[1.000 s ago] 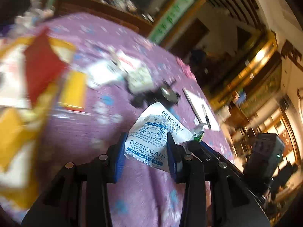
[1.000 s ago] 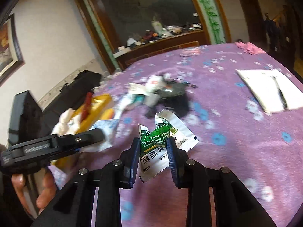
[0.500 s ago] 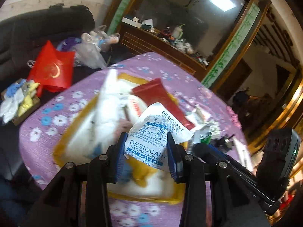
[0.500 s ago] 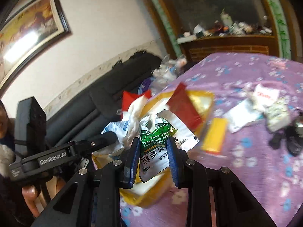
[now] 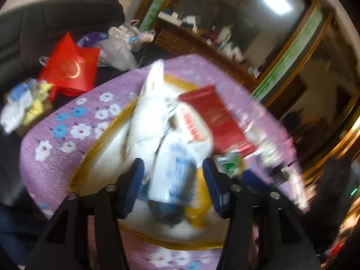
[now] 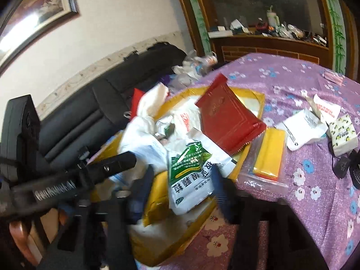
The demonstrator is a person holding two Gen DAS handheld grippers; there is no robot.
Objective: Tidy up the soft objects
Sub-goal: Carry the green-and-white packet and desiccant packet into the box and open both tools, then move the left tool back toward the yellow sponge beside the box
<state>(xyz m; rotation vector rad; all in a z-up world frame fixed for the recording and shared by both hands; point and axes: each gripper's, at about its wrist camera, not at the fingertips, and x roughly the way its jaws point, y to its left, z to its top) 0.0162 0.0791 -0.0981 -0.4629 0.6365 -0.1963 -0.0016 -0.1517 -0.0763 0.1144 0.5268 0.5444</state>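
- The yellow-rimmed tray [image 6: 262, 103], low and left of centre in the right wrist view, is heaped with bags and packets; little bare floor shows inside it.
- A red packet [image 6: 227, 117] leans across the tray's upper right rim, blocking entry from that side.
- The left tongs [image 6: 108, 168] reach in from the left edge of that view, over the tray's near left corner.
- A clear bag with yellow contents [image 6: 268, 155] lies just beside the tray's right rim.
- White packets [image 6: 301, 130] and a tissue pack [image 6: 343, 137] crowd the right edge.
- Bare purple tabletop [image 6: 281, 72] lies open at upper right, and at lower right too.
- In the left wrist view, flowered tabletop [image 5: 67, 132] left of the tray is free.
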